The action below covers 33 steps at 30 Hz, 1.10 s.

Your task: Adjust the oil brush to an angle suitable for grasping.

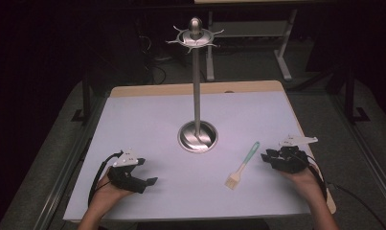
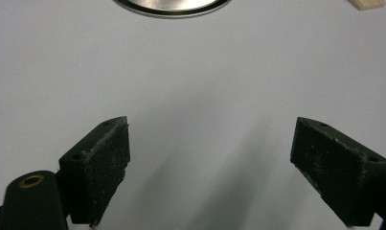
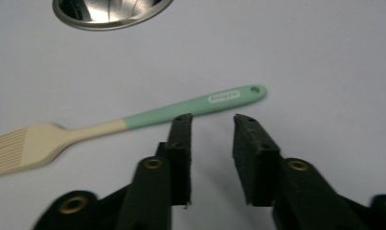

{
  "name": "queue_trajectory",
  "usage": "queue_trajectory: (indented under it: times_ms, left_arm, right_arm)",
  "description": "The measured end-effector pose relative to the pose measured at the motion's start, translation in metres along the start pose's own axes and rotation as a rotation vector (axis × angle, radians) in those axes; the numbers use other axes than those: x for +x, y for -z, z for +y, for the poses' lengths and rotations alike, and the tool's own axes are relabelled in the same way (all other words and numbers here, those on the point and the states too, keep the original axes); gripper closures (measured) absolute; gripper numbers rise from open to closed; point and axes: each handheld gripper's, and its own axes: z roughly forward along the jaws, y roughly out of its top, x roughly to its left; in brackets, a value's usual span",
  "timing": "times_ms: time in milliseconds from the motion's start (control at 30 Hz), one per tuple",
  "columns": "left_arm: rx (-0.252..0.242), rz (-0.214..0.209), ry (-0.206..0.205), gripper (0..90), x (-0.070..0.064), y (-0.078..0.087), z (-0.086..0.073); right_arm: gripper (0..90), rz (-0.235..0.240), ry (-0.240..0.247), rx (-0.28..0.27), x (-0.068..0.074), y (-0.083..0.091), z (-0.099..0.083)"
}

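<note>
Right hand-held gripper [image 3: 210, 120] sits just short of the pastry brush [image 3: 133, 122], aimed at the green end of the handle. Jaws part-open with a narrow gap, nothing in them. In the high view it [image 1: 266, 155] rests low at the right edge of the table [image 1: 147, 110], the brush [image 1: 242, 165] just to its left, lying flat with bristles toward the person and the handle tip pointing up-table.

Left hand-held gripper [image 2: 210, 158] has its jaws wide apart, empty, pointed at bare table. In the high view it [image 1: 150, 181] sits near the front left, well apart from the brush.

The hook stand [image 1: 197, 91] is upright mid-table, its round base [image 3: 109, 12] just beyond the brush. The hooks around the top look free.

My read: the step is picking up the brush by the handle with the right gripper, likely to hang it on the stand.

How to do it well:
- Gap looks only just wider than the handle. Open a bit more before going in.
- Straddle the handle square across, not along it.
- Grip the green section but leave the hole at the tip clear, that's what goes on a hook.
- Handle is thin and lies flat, so get the jaw tips right down to the table or they'll skate over it.
- Close gently; the rounded handle could roll or pivot out.
- Keep the left gripper out of the way.
</note>
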Motion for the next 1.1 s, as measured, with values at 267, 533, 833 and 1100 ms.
queue_trajectory:
  times_ms: [267, 533, 833, 1100]
  left_arm:
    - [-0.022, -0.010, 0.020, 13.2, 0.002, -0.001, 0.001]
    - [-0.005, -0.015, 0.012, 13.2, 0.001, -0.001, -0.001]
    - [-0.012, -0.018, 0.024, 13.6, 0.003, -0.001, -0.003]
    - [-0.003, -0.026, 0.034, 13.6, 0.003, -0.005, -0.005]
  right_arm:
    - [89.7, -0.024, 0.008, -0.020, -0.012, -0.019, 0.016]
    - [89.8, -0.046, -0.014, -0.003, -0.027, -0.039, 0.021]
    - [89.7, -0.059, -0.017, 0.026, -0.031, -0.043, 0.018]
    - [89.7, -0.047, -0.021, 0.042, -0.032, -0.047, 0.015]
